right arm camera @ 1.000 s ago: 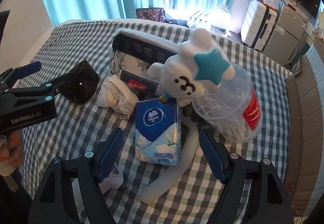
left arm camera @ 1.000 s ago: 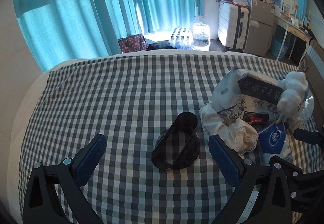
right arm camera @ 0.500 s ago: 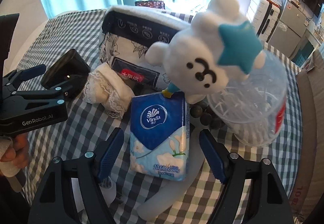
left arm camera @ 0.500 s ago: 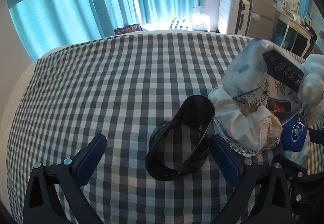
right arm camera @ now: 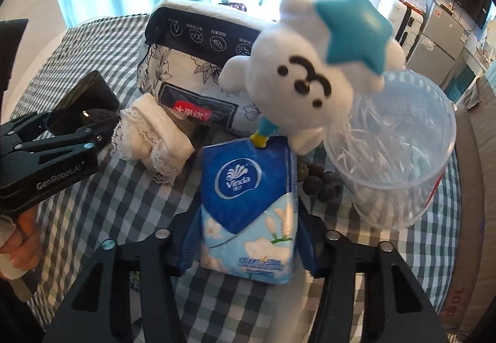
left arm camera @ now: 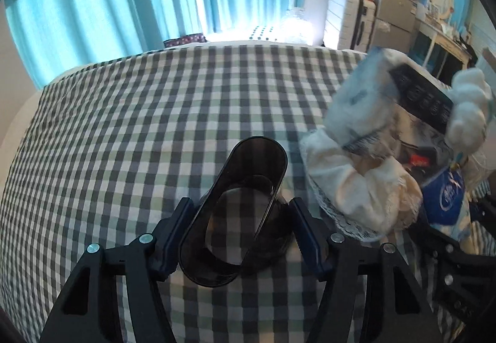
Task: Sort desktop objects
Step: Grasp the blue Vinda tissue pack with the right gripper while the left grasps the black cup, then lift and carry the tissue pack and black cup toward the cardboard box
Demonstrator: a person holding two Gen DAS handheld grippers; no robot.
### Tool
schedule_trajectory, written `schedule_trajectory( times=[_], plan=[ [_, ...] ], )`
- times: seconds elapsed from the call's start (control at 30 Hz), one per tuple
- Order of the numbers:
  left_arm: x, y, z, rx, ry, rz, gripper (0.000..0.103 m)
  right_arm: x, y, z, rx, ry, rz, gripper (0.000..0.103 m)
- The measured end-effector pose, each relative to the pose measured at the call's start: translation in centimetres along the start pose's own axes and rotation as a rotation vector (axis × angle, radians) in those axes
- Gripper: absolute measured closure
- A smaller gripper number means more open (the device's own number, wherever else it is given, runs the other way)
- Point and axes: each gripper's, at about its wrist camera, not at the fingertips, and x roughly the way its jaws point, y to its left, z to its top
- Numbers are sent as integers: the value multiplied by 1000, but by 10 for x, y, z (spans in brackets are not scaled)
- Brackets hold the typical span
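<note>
My left gripper [left arm camera: 240, 226] is shut on a dark translucent oval holder [left arm camera: 248, 188] lying on the checked cloth; it also shows at the left of the right wrist view [right arm camera: 83, 104]. My right gripper [right arm camera: 248, 237] is shut on a blue Vinda tissue pack [right arm camera: 248, 200], seen at the right edge of the left wrist view [left arm camera: 446, 197]. A white plush toy with a teal star [right arm camera: 313, 64] leans over the pack. A white lace cloth roll [right arm camera: 152, 138] lies between the two grippers.
A large white floral-print package [right arm camera: 198, 64] lies behind the pile. A clear plastic tub [right arm camera: 400, 157] stands at the right, dark beads [right arm camera: 322, 182] beside it. The checked cloth [left arm camera: 139, 132] stretches left and back. Curtains and a suitcase [left arm camera: 347, 20] stand beyond.
Both grippers moved forward and closed: the left on the dark holder, the right on the tissue pack. One second ago both were open and farther back.
</note>
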Motion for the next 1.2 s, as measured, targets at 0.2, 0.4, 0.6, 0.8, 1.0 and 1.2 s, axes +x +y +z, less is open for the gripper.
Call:
schedule_trajectory(
  times=[0.2, 0.4, 0.6, 0.8, 1.0, 1.2],
  plan=[
    [-19, 5, 5, -32, -22, 27, 38, -8, -6, -1, 17, -5, 20, 58],
    [-44, 16, 6, -65, -53, 45, 38, -23, -8, -1, 20, -33, 42, 58],
    [-75, 15, 7, -72, -94, 55, 38, -41, -12, 1, 34, -63, 58, 58],
    [-107, 15, 9, -82, -138, 58, 38, -62, -13, 4, 43, -106, 66, 58],
    [-137, 11, 13, -81, -181, 63, 38, -87, -15, 8, 45, -146, 73, 58],
    [-164, 6, 17, -85, -235, 68, 38, -117, -21, 6, 49, -196, 69, 58]
  ],
)
